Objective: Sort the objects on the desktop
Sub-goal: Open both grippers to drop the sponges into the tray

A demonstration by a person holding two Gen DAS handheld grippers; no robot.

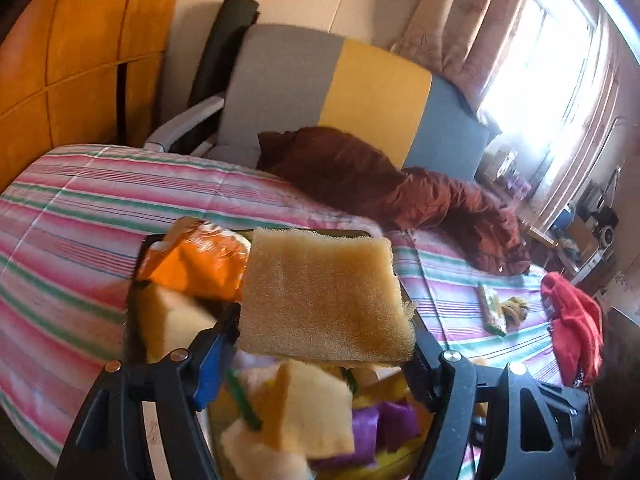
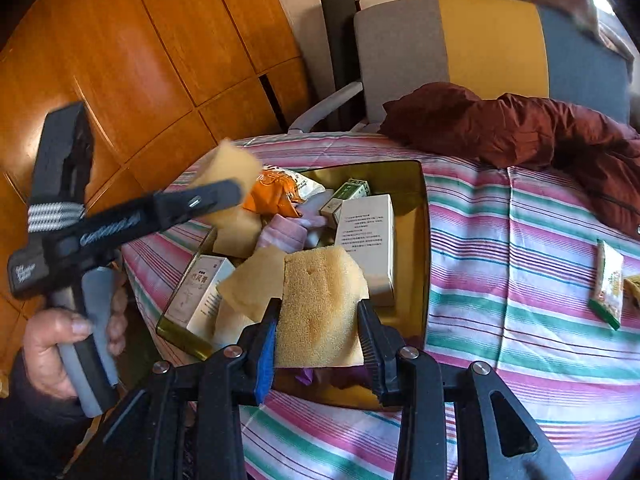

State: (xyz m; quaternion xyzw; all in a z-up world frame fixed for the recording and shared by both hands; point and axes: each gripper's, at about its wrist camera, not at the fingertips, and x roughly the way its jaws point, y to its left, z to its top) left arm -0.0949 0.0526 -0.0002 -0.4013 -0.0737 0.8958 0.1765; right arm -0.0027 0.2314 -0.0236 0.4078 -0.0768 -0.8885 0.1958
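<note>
My left gripper [image 1: 326, 344] is shut on a tan sponge [image 1: 324, 296] and holds it above the open metal box [image 2: 420, 240] on the striped bedcover. In the right wrist view the left gripper [image 2: 228, 196] shows at the left, over the box's far left corner, with its sponge [image 2: 230, 166]. My right gripper [image 2: 318, 332] is shut on a second tan sponge [image 2: 320, 304] over the box's near edge. The box holds white cartons [image 2: 368, 240], an orange snack bag [image 2: 276, 196], pink cloth and more sponges.
A green-edged snack packet [image 2: 608, 284] lies on the bedcover to the right. A brown jacket [image 2: 520, 128] lies at the back, a red cloth [image 1: 576, 320] at the right. A chair [image 2: 452, 56] and a wooden wardrobe [image 2: 140, 60] stand behind.
</note>
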